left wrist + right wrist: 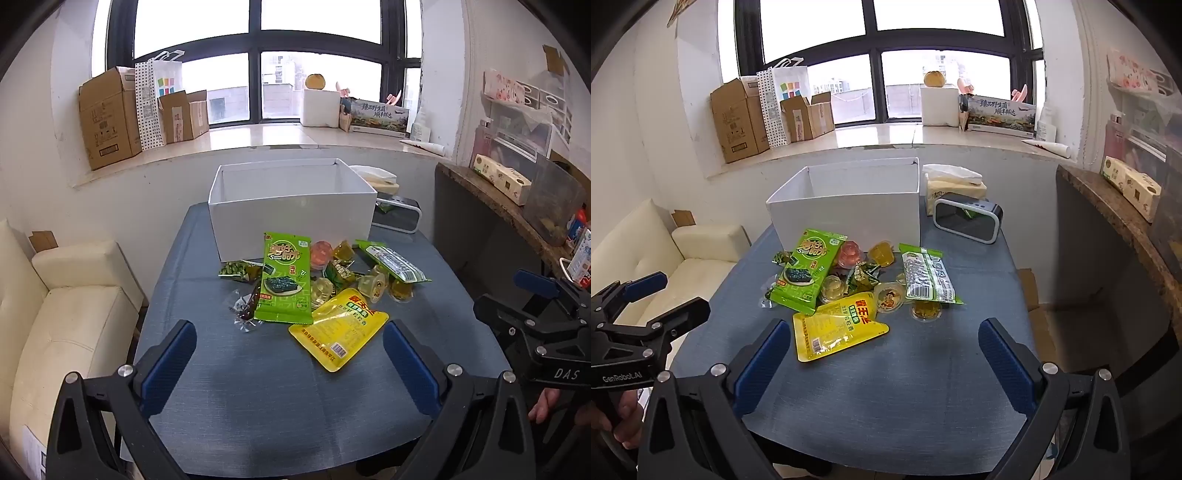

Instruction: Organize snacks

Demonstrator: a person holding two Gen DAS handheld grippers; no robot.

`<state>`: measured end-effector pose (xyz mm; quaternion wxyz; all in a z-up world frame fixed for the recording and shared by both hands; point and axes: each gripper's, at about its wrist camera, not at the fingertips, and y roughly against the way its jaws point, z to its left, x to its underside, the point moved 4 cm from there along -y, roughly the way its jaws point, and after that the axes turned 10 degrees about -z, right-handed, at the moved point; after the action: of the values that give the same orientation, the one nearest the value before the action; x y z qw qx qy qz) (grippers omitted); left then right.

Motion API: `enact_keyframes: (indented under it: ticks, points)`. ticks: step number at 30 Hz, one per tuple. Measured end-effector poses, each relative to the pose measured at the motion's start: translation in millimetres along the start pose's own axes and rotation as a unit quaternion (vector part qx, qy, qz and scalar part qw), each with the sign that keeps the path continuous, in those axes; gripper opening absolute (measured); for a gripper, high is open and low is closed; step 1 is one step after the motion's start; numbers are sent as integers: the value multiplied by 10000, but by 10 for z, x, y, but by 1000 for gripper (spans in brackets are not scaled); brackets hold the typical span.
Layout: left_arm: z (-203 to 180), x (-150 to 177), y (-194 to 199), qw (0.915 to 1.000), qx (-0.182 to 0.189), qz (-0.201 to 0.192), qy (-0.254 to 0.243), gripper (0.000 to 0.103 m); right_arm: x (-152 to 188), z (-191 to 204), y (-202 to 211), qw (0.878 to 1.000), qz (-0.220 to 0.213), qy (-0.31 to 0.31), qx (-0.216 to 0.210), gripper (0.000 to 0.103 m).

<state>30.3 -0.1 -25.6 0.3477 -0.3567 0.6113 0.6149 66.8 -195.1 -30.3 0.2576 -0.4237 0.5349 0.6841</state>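
A pile of snacks lies mid-table in front of an empty white box [291, 218] [849, 218]. It holds a green seaweed packet [284, 282] [807, 273], a yellow pouch [338, 330] [836, 328], a green-and-clear packet [393, 260] [927, 275], several jelly cups [373, 286] [890, 297] and small wrapped candies [234, 271]. My left gripper [290, 356] hovers open over the near table, short of the pile. My right gripper [884, 354] is open too, just behind the yellow pouch. Nothing is between either pair of fingers.
The blue-covered table [258, 398] [905, 387] also carries a small clock [967, 218] and a tissue pack [955, 184] to the right of the box. A cream sofa [62, 317] stands left, a brown counter [1119, 218] right. Cardboard boxes [107, 118] line the windowsill.
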Motion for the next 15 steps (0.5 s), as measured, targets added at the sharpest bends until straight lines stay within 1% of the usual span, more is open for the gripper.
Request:
enact_keyframes:
  ticks: [15]
  points:
    - [26,-29,26,9999,67,-3,127,103,-30,12,16,10000,-78,35,-19,103]
